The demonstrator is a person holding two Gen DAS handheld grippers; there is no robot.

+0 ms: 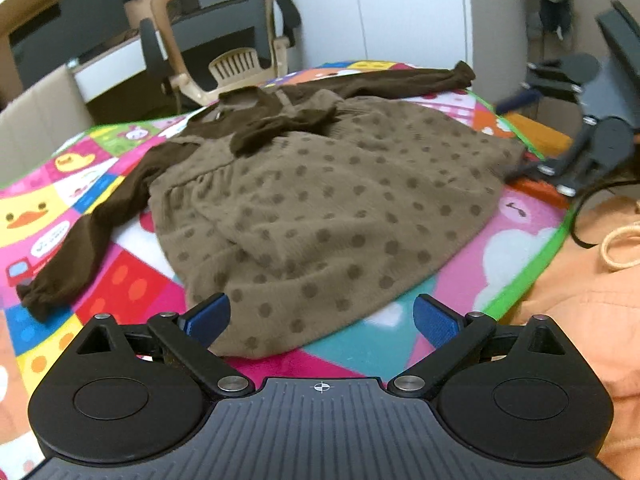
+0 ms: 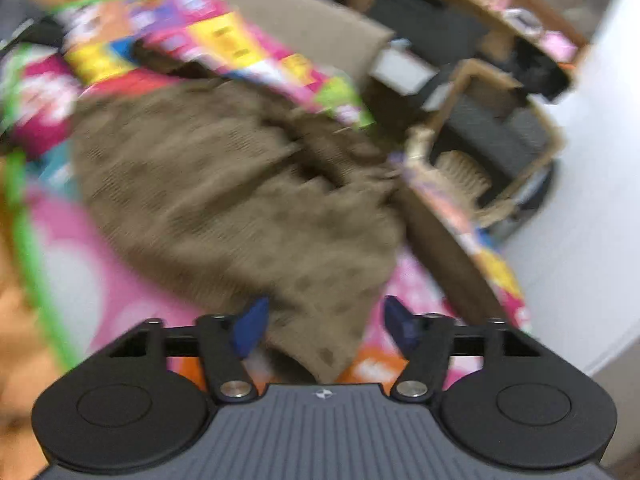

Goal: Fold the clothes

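Note:
A brown child's dress with darker polka dots and dark brown sleeves lies spread flat on a colourful play mat. My left gripper is open, its blue pads just above the dress hem near the front edge. The right gripper shows in the left wrist view at the dress's right corner. In the blurred right wrist view, my right gripper is open with a corner of the dress lying between its blue fingers.
An office chair and a desk stand behind the mat. A beige cushion sits at the far left. Orange cloth lies at the right beside the mat's green edge. A white wall is behind.

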